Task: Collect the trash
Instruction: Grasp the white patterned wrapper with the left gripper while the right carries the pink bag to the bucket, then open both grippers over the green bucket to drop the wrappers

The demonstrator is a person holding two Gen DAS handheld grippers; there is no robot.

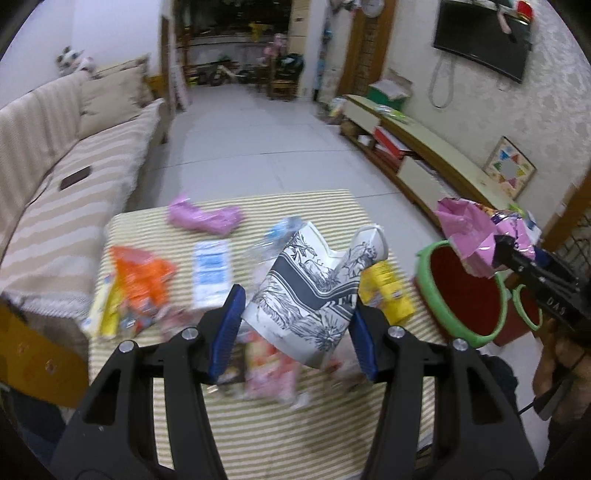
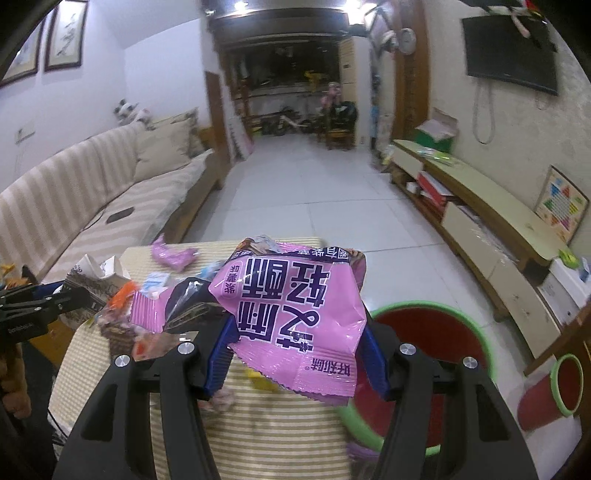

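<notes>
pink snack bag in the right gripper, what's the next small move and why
Probably carry the pink snack bag a little further right until it hangs over the big red bin with the green rim, then open. The right gripper is shut on it, and the left wrist view shows it at the bin's edge, not yet squarely over the opening.

a long sofa (image 2: 110, 192) with striped beige covers and cushions runs along the left wall, with a dark phone (image 1: 75, 178) lying on its seat. on the right wall hangs a black tv (image 2: 511, 55) above a low cabinet (image 2: 480, 206), where a colourful game board (image 2: 561, 210) leans. a round clock (image 2: 407, 36) hangs near the doorway.
</notes>
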